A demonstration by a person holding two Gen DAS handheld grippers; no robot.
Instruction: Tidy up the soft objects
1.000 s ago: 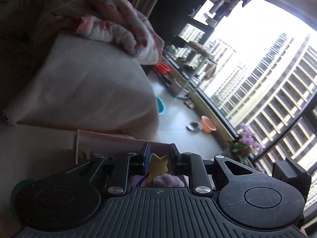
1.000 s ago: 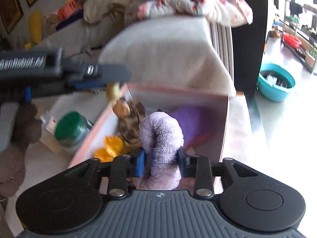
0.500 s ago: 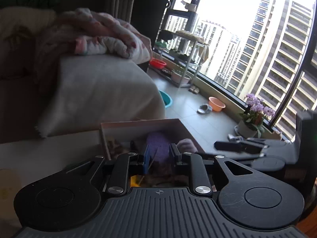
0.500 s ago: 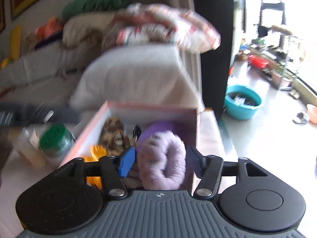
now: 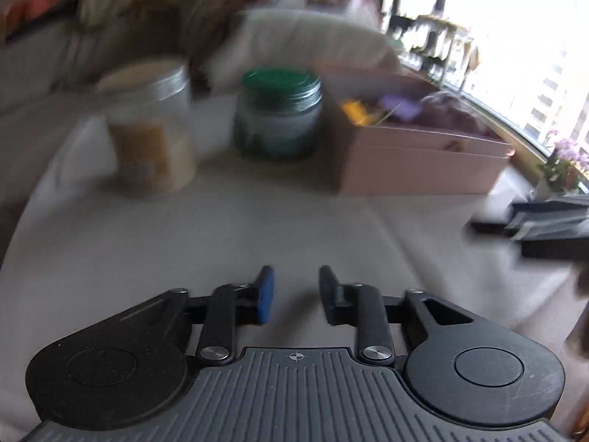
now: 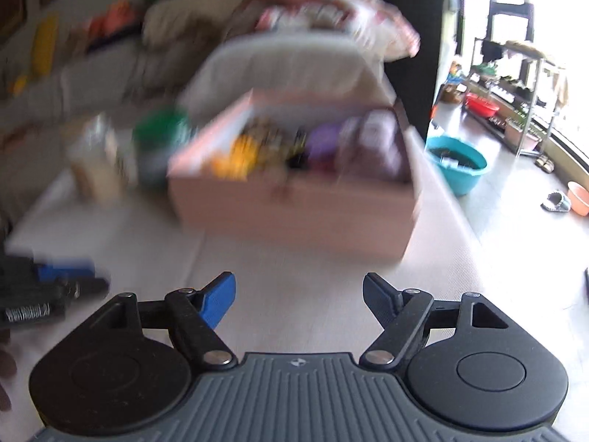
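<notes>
A pink box (image 6: 294,213) stands on the pale table and holds soft toys: a purple plush (image 6: 371,147), a yellow one (image 6: 235,154) and a brown patterned one. In the left wrist view the box (image 5: 423,158) is at the far right with the purple plush (image 5: 399,103) in it. My left gripper (image 5: 292,289) is open and empty, low over the table, well short of the box. My right gripper (image 6: 298,294) is wide open and empty, in front of the box. Both views are blurred.
A green-lidded jar (image 5: 278,110) and a clear jar with a silver lid (image 5: 147,125) stand left of the box. A sofa with cushions and a blanket (image 6: 294,37) is behind. A teal basin (image 6: 456,162) sits on the floor at right.
Both grippers have let go of their toys into the box, opened, and pulled back from it over the table.
</notes>
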